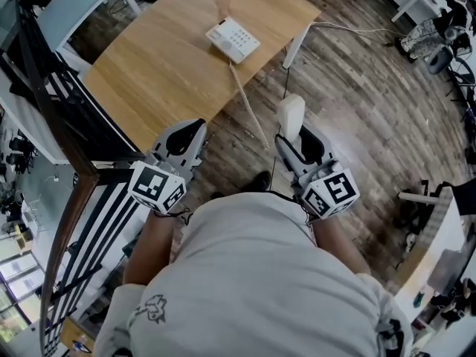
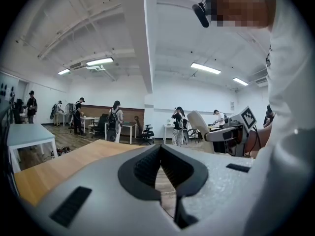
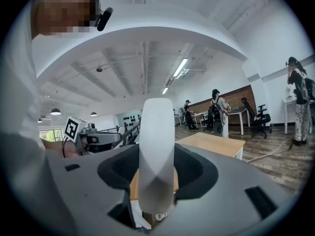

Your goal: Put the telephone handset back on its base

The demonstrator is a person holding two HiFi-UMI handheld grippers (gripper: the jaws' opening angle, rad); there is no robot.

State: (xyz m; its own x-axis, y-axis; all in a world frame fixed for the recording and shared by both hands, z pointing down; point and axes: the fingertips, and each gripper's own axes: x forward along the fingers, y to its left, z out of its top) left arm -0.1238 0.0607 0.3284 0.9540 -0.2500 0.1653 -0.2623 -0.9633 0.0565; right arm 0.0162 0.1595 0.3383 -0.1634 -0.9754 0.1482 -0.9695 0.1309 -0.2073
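The white telephone base (image 1: 233, 39) sits on the wooden table (image 1: 163, 65), near its right-hand end. A coiled cord (image 1: 249, 106) runs from the base down off the table edge toward me. The white handset (image 1: 291, 116) stands upright off the table, over the floor, with my right gripper (image 1: 297, 141) shut on it. In the right gripper view the handset (image 3: 156, 146) fills the gap between the pads of the right gripper (image 3: 156, 181). My left gripper (image 1: 195, 128) hovers at the table's near edge, shut and holding nothing. The left gripper (image 2: 160, 149) has its tips touching.
A dark railing (image 1: 67, 125) runs along the left. Wood floor (image 1: 357, 103) lies right of the table, with a cable (image 1: 349, 28) across it. Desks, chairs and several people (image 2: 115, 119) stand far across the room. A white table (image 2: 24, 134) is at the left.
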